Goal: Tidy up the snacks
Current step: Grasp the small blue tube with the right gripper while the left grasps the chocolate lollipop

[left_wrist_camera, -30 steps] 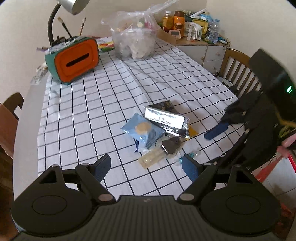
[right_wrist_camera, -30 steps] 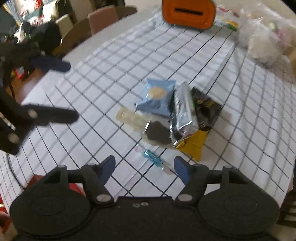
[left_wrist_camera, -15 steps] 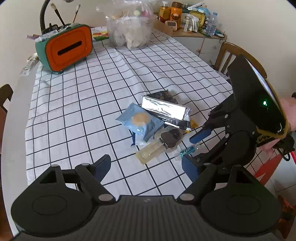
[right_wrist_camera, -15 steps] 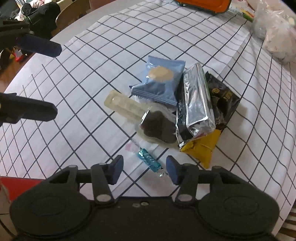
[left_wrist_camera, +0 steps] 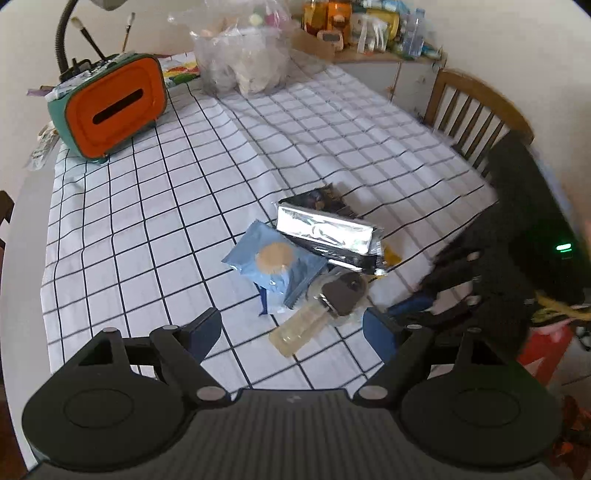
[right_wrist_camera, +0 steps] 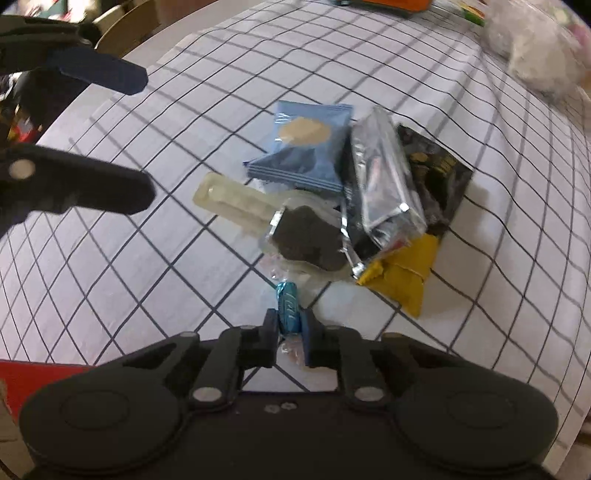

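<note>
A pile of snacks lies on the checked tablecloth (left_wrist_camera: 147, 221): a blue biscuit pack (left_wrist_camera: 275, 260) (right_wrist_camera: 306, 147), a silver foil pack (left_wrist_camera: 328, 230) (right_wrist_camera: 384, 177), a dark pack (right_wrist_camera: 436, 173), a yellow pack (right_wrist_camera: 406, 273), a clear-wrapped dark cookie (left_wrist_camera: 341, 291) (right_wrist_camera: 308, 238) and a pale clear stick (left_wrist_camera: 301, 330) (right_wrist_camera: 231, 199). My right gripper (right_wrist_camera: 289, 325) is shut on a small blue-wrapped candy (right_wrist_camera: 288, 304) at the pile's near edge. My left gripper (left_wrist_camera: 291, 332) is open and empty, just short of the pile.
An orange and teal box (left_wrist_camera: 107, 109) stands at the far left, a clear plastic bag (left_wrist_camera: 243, 62) of items at the far middle. A wooden chair (left_wrist_camera: 476, 107) stands at the table's right side. A cluttered cabinet (left_wrist_camera: 369, 33) is behind.
My right gripper has moved forward and closed on the blue candy. The left gripper stays open and has shifted only slightly.
</note>
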A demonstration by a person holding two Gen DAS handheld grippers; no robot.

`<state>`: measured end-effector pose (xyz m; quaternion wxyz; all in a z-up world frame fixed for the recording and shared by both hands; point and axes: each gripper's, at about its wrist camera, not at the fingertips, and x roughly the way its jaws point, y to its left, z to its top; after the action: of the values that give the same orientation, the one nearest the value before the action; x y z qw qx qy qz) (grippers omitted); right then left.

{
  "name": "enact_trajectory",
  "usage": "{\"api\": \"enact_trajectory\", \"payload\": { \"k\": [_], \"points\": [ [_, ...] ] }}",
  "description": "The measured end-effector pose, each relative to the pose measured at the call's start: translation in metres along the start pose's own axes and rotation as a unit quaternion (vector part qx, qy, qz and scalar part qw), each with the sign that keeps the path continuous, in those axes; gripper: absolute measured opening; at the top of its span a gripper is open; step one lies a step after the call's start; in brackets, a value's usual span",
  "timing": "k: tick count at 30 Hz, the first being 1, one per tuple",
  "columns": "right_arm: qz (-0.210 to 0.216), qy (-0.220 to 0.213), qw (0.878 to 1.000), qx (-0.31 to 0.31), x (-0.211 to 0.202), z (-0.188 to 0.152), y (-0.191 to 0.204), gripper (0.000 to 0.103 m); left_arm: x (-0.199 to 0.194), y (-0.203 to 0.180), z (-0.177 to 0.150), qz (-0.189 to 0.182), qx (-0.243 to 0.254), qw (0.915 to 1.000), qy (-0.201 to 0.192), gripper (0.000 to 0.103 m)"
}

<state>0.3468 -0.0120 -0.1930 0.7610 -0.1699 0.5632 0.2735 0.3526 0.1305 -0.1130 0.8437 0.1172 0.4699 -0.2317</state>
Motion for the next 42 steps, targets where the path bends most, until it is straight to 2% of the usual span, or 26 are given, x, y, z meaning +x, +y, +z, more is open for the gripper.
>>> {"api": "enact_trajectory", "payload": {
  "k": [4,9,11,15,23,25,28,30,33,42],
  "points": [
    [0.006,-0.011,0.999,0.047,-0.008,-0.009,-0.017,0.012,0.022,-0.013,0.006,-0.002,0.045,0.9988,0.021,0.084],
    [0.024,-0.036,0.994,0.101,-0.029,-0.020,-0.036,0.011,0.041,-0.040,0.007,-0.009,0.125,0.9918,0.027,0.082],
    [0.026,-0.044,0.992,0.119,-0.038,-0.024,-0.043,0.011,0.048,-0.047,0.007,-0.021,0.145,0.9890,0.020,0.076],
    [0.017,-0.055,0.986,0.156,-0.049,-0.027,-0.056,0.011,0.064,-0.048,0.009,-0.031,0.147,0.9883,0.024,0.064],
    [0.024,-0.073,0.975,0.210,-0.056,-0.041,-0.067,0.011,0.091,-0.058,0.003,-0.014,0.180,0.9828,0.039,0.064],
    [0.024,-0.073,0.973,0.216,-0.057,-0.043,-0.067,0.011,0.094,-0.062,0.001,-0.007,0.192,0.9809,0.032,0.064],
    [0.025,-0.075,0.972,0.219,-0.058,-0.045,-0.065,0.011,0.095,-0.063,0.003,-0.006,0.187,0.9819,0.027,0.064],
    [0.025,-0.077,0.972,0.221,-0.058,-0.045,-0.064,0.011,0.095,-0.065,0.003,0.005,0.188,0.9820,0.020,0.052],
    [0.025,-0.078,0.971,0.225,-0.058,-0.047,-0.064,0.011,0.094,-0.067,0.000,0.014,0.191,0.9814,0.013,0.048],
    [0.023,-0.090,0.963,0.254,-0.064,-0.056,-0.069,0.011,0.087,-0.054,-0.001,0.005,0.135,0.9908,0.011,0.046]
  ]
}}
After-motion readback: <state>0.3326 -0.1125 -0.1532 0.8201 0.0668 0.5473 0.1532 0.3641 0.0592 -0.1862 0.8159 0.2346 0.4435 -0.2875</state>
